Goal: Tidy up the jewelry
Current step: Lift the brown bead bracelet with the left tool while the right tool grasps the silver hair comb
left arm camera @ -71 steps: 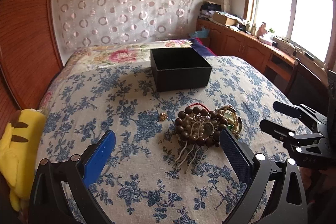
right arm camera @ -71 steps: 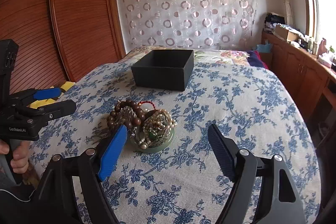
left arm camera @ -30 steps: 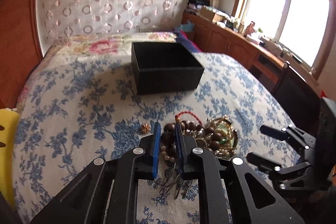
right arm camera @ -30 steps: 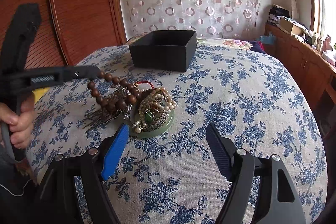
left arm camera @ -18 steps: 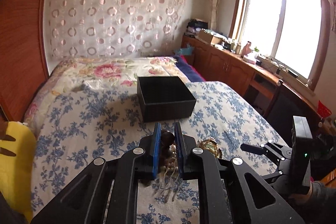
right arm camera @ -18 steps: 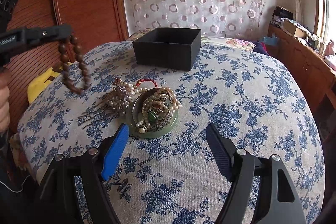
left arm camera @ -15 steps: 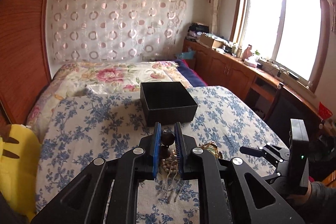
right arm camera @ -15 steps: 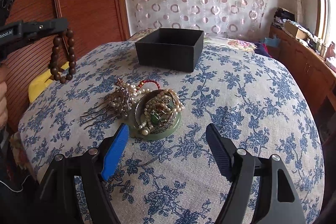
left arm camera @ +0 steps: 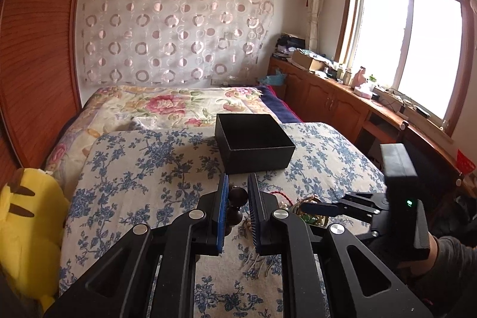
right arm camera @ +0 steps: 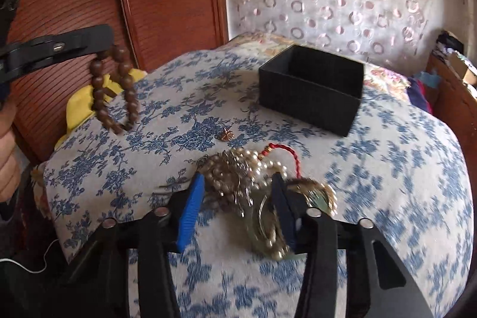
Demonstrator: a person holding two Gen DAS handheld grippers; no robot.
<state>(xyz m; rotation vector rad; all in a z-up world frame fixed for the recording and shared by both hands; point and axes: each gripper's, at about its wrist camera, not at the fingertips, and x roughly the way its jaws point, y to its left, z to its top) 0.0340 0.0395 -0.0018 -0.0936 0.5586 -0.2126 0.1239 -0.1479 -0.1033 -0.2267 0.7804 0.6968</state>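
Note:
My left gripper (left arm camera: 238, 192) is shut on a brown wooden bead bracelet (left arm camera: 237, 195) and holds it in the air; in the right wrist view the bracelet (right arm camera: 114, 88) hangs from it at the left, above the bed's near-left corner. An open black box (left arm camera: 253, 142) stands on the blue-flowered cloth; it also shows in the right wrist view (right arm camera: 311, 90). My right gripper (right arm camera: 237, 192) is partly closed around a pile of pearl strands and a hair comb (right arm camera: 238, 175), low over it. A green jade dish (right arm camera: 268, 225) with more jewelry lies by its right finger.
A small gold flower piece (right arm camera: 225, 135) lies alone on the cloth between pile and box. A red cord (right arm camera: 283, 152) sticks out of the pile. A yellow plush toy (left arm camera: 26, 231) sits at the bed's left edge. A wooden wardrobe stands left, cabinets right.
My left gripper closed on the bead bracelet and lifted it off the pile. My right gripper dropped down and forward over the pile, and its jaws narrowed around the pearls.

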